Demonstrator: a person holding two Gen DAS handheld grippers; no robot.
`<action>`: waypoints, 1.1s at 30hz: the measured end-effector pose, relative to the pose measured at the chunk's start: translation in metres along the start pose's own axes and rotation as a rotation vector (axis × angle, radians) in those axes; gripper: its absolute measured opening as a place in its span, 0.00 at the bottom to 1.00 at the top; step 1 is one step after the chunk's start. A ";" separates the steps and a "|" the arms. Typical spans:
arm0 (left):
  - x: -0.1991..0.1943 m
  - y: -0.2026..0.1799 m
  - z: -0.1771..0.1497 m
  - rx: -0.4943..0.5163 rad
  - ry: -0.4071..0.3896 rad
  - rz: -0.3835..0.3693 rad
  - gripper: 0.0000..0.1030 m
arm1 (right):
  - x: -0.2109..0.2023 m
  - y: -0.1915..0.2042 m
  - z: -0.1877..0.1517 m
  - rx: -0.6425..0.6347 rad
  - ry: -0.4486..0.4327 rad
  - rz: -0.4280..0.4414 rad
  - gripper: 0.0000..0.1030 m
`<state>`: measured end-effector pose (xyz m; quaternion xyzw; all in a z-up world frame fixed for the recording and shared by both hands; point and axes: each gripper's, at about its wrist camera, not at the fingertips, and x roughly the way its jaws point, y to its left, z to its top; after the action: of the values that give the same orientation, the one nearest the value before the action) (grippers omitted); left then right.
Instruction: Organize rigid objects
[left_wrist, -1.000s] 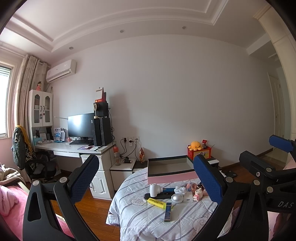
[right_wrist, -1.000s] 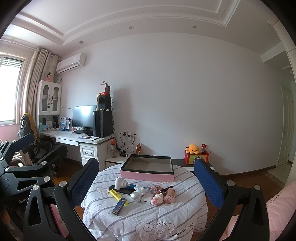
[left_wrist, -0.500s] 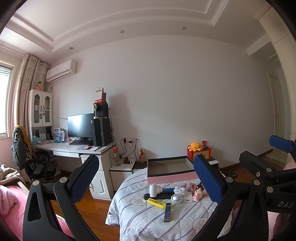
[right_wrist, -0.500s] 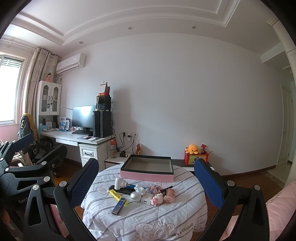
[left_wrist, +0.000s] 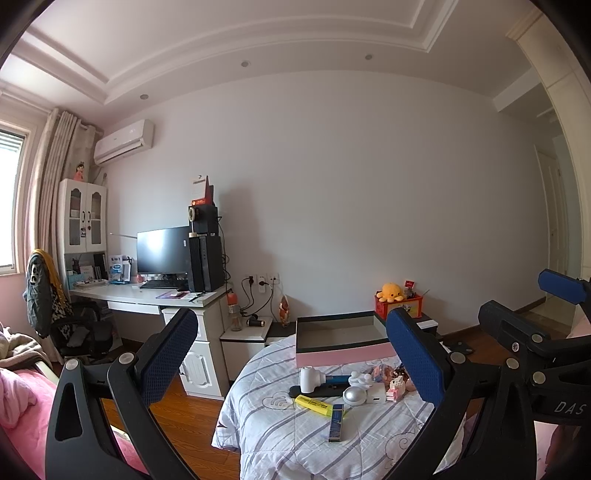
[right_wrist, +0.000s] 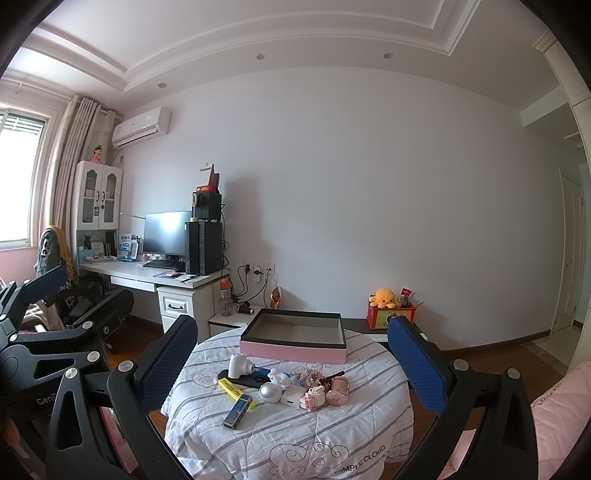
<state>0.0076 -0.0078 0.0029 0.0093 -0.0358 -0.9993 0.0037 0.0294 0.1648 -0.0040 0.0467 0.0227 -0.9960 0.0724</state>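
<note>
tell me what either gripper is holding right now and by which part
Nothing is held. The left gripper and right gripper both stand open and empty, short of the table, where the small objects lie loose in front of the pink box.

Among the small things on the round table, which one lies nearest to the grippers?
The dark blue box. It lies alone at the front of the pile, just ahead of the yellow highlighter.

left tongs (left_wrist: 295, 354) agape, right tongs (right_wrist: 295, 362) agape
</note>
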 end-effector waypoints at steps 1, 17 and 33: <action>0.000 0.000 0.000 0.000 0.001 0.001 1.00 | 0.000 0.000 -0.001 -0.001 0.000 0.000 1.00; 0.008 -0.001 -0.007 0.004 0.024 0.004 1.00 | 0.001 0.002 -0.007 -0.007 0.019 -0.006 1.00; 0.088 -0.022 -0.068 -0.014 0.252 -0.140 1.00 | 0.061 -0.027 -0.059 0.006 0.183 -0.031 1.00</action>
<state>-0.0795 0.0089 -0.0681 0.1373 -0.0273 -0.9883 -0.0613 -0.0290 0.1856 -0.0675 0.1372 0.0268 -0.9887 0.0545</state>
